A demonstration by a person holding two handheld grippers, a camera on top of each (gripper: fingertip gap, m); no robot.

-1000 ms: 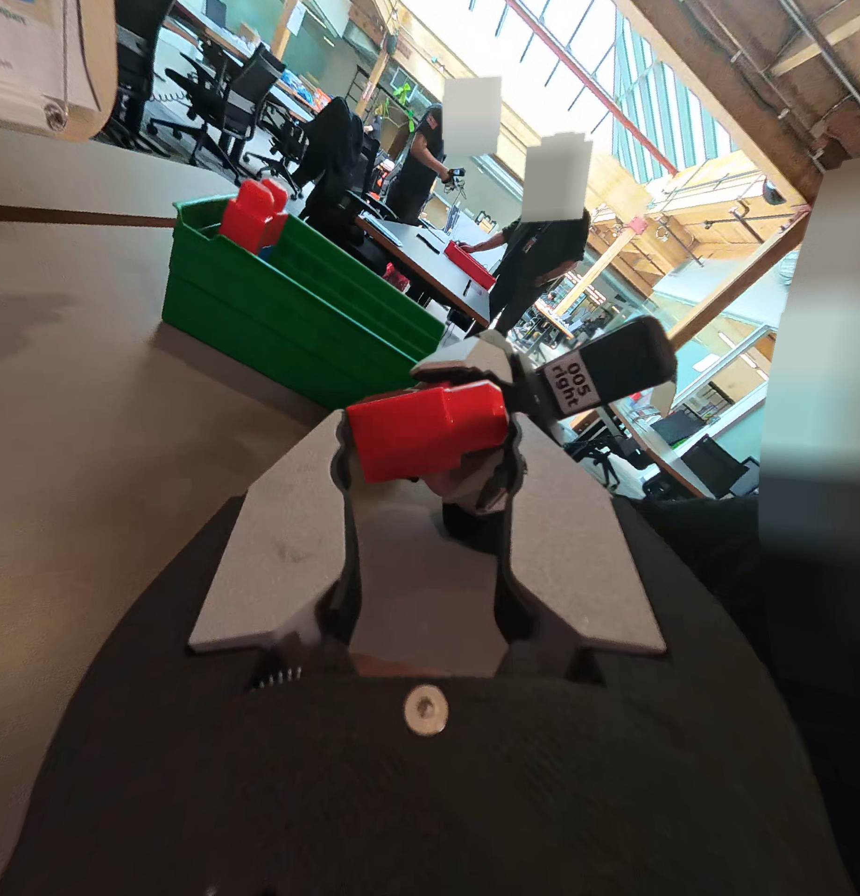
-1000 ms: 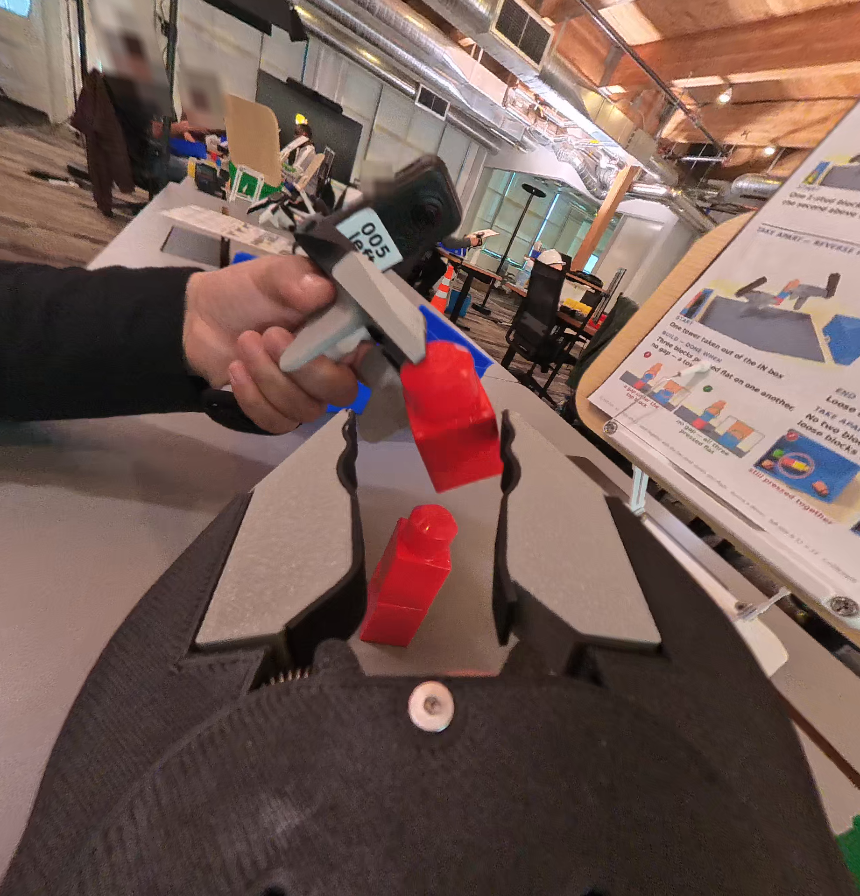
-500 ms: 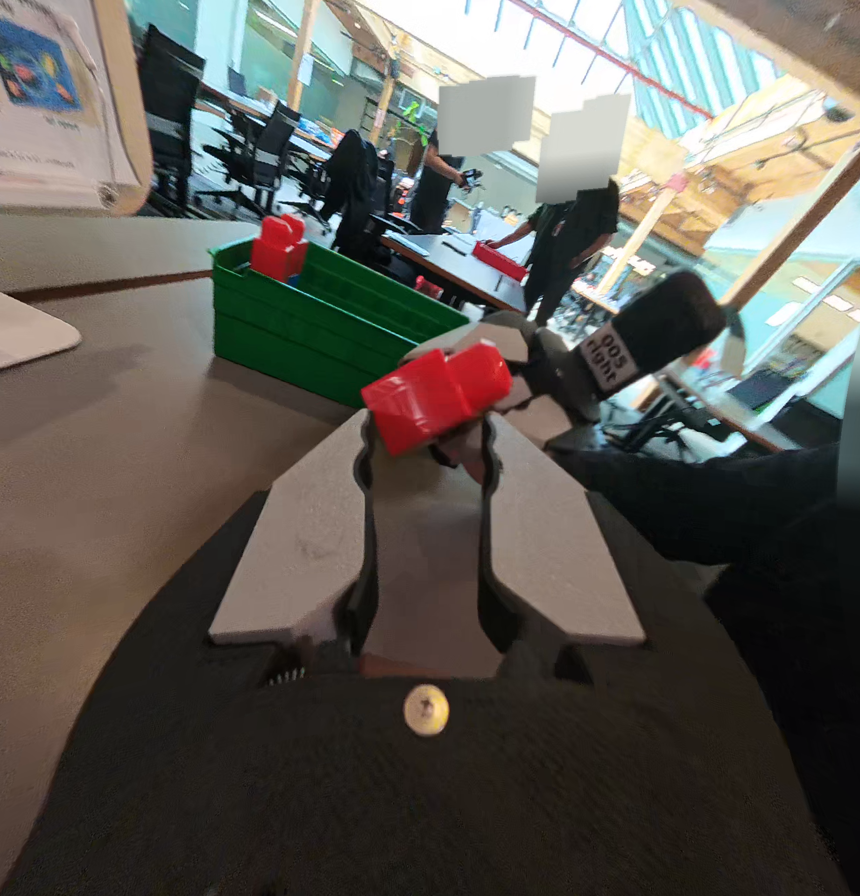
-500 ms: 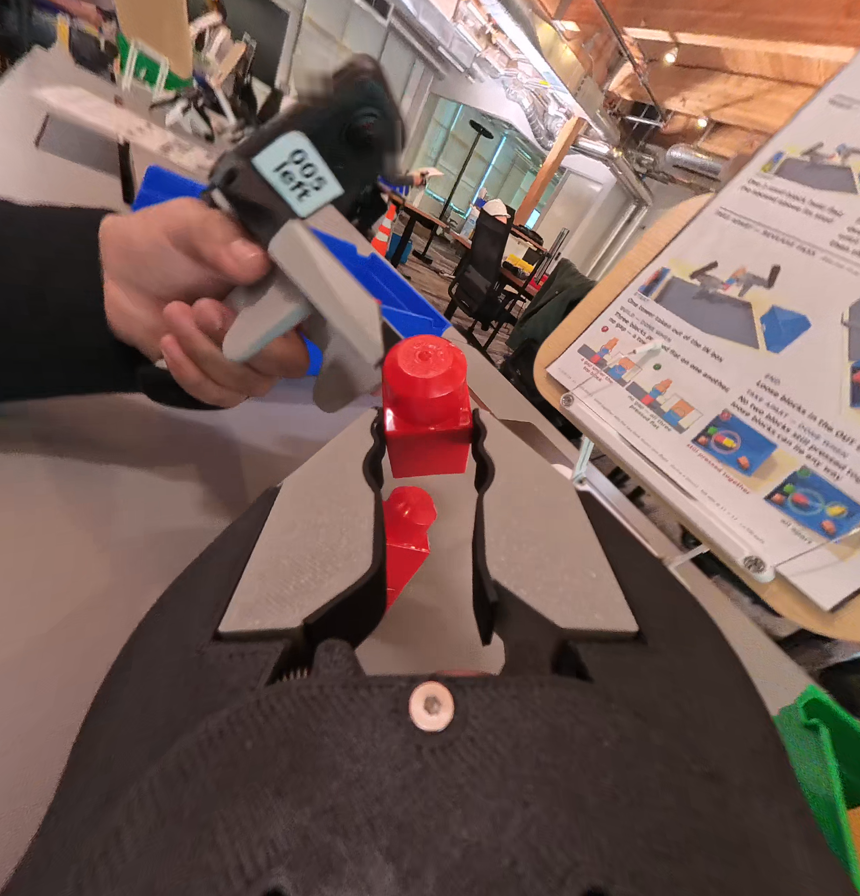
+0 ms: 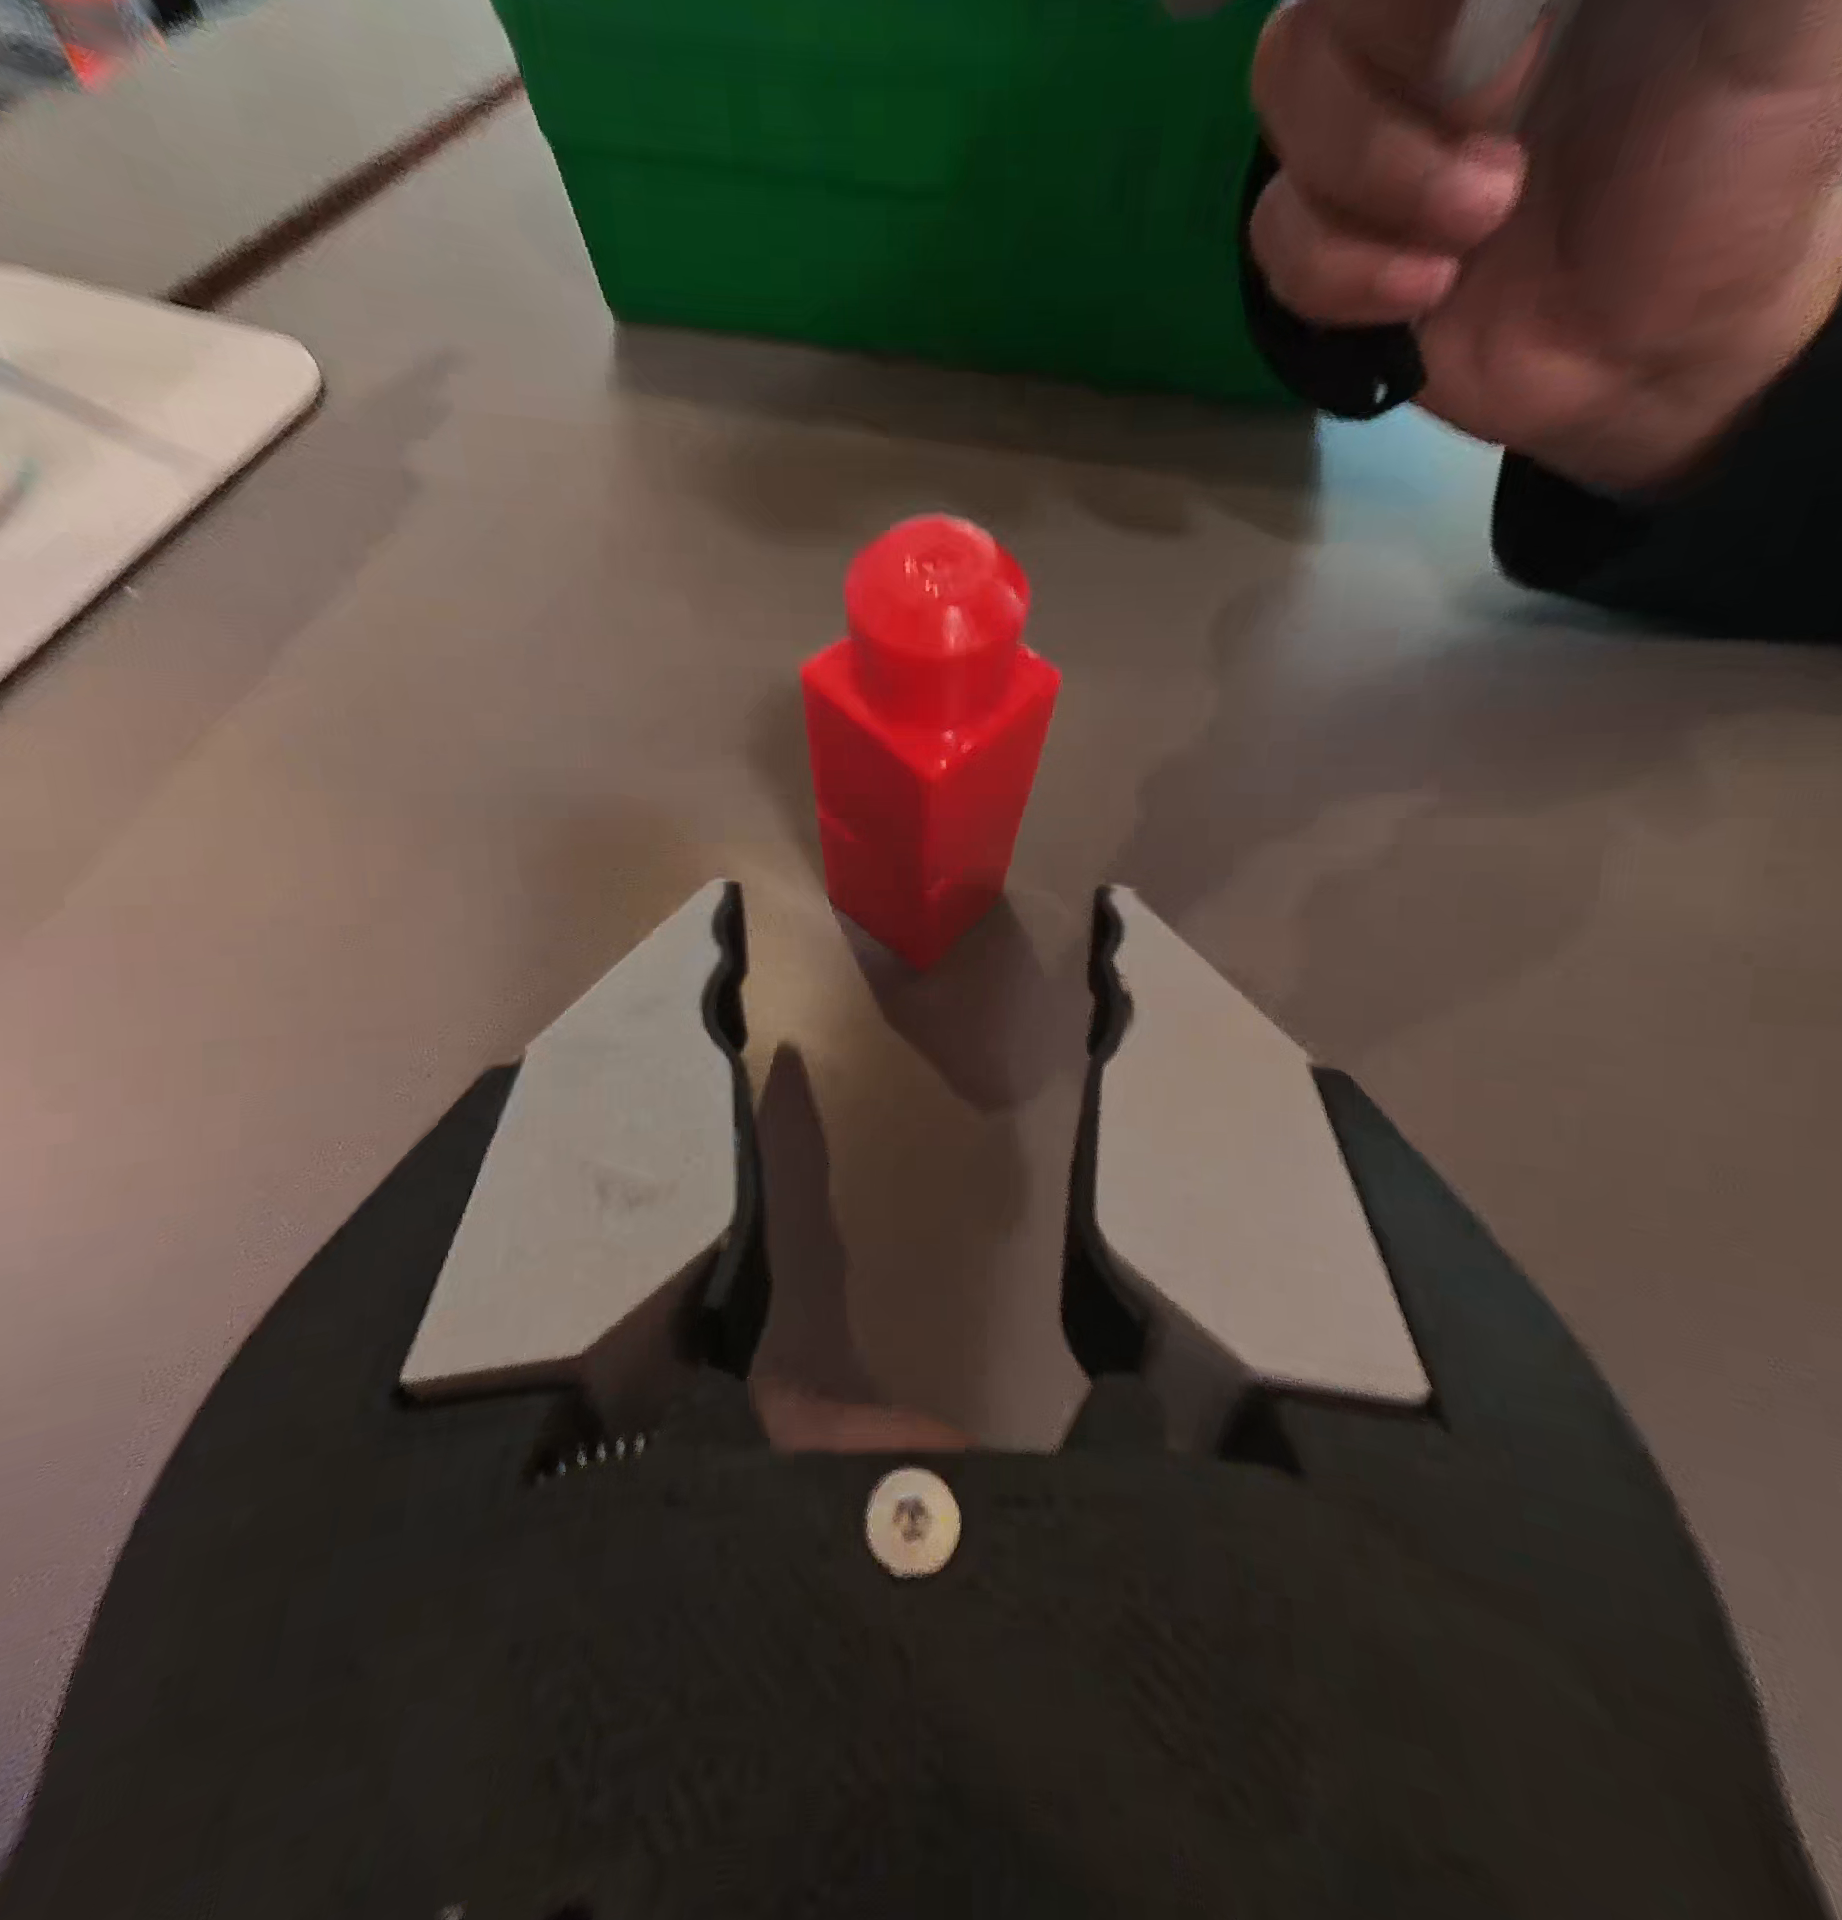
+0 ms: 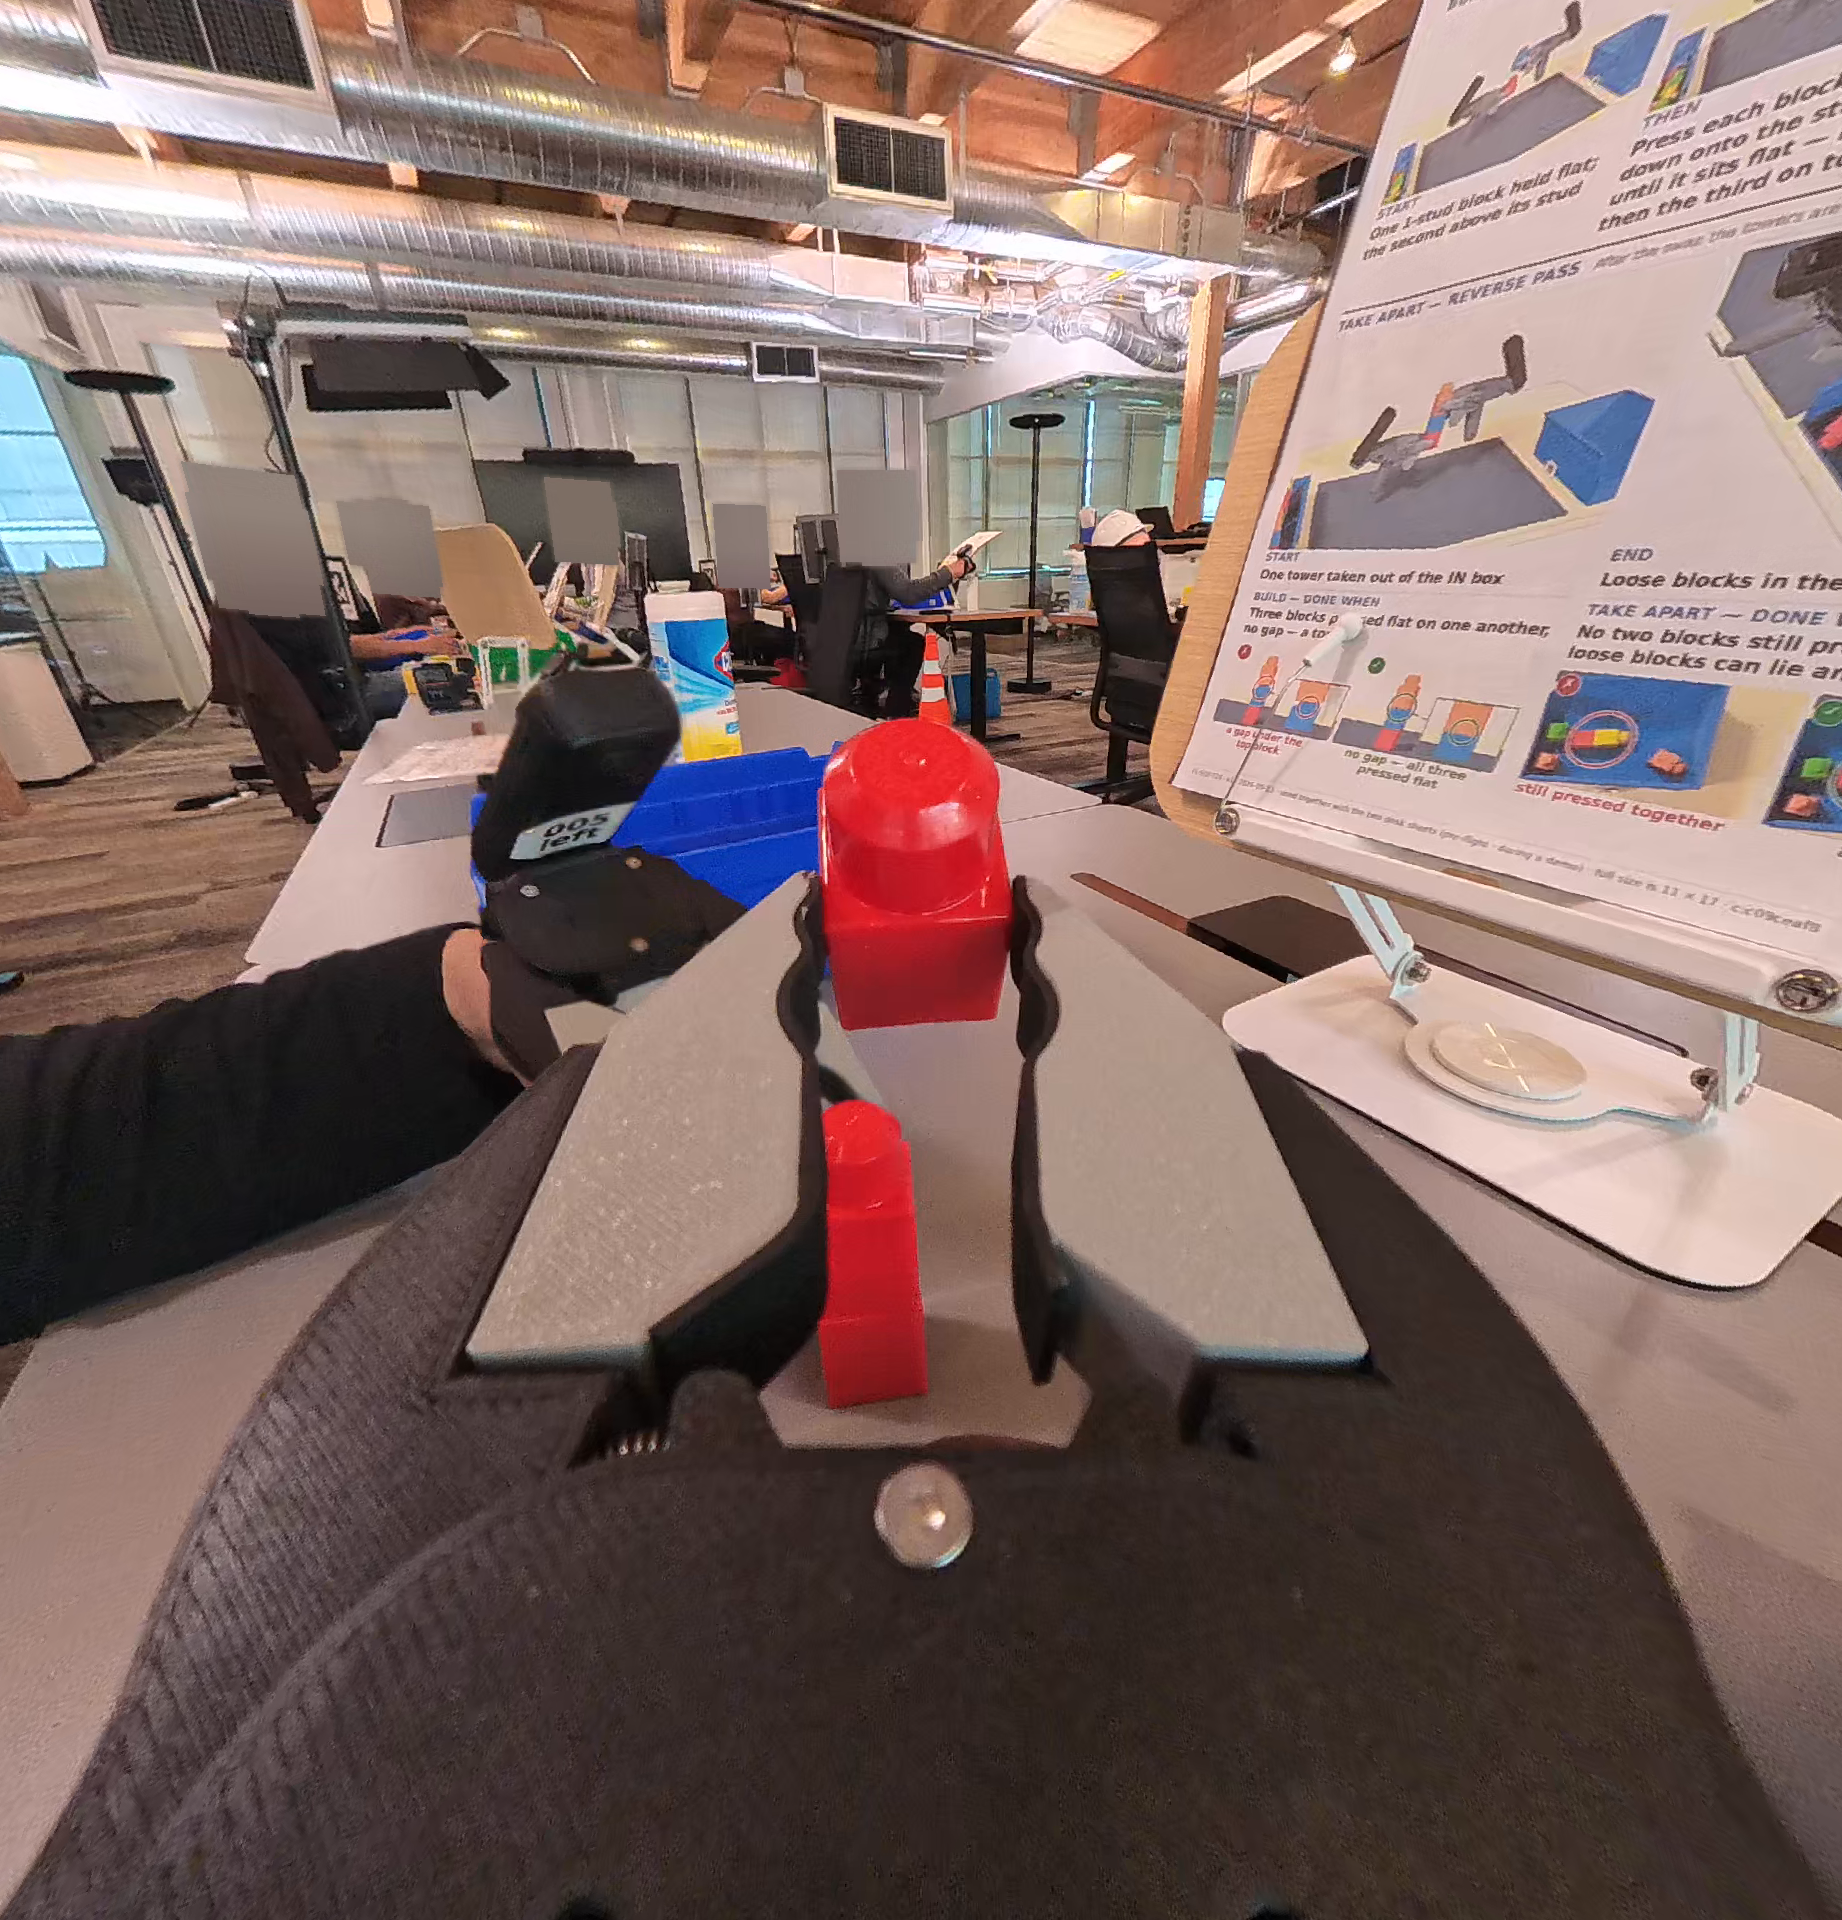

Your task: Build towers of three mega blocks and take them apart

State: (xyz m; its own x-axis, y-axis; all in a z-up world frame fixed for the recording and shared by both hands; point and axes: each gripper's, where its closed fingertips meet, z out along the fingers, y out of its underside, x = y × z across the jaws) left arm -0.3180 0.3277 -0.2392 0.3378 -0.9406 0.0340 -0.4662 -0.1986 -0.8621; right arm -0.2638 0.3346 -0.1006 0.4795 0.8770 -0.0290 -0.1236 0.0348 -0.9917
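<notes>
My right gripper [image 6: 912, 940] has its jaws clenched on a single red 1-stud plastic block [image 6: 912, 883], held upright above the grey table [image 6: 1519, 1299]. Below it stands a red stack of 2 blocks [image 5: 927, 769], just ahead of my left gripper [image 5: 917, 925], whose jaws are released. A green plastic bin [image 5: 896, 177] sits beyond.

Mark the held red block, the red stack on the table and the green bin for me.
held red block [image 6: 912, 935], right wrist view, front face below its stud
red stack [image 5: 922, 805], left wrist view, front corner edge
green bin [image 5: 896, 166], left wrist view, near wall
</notes>
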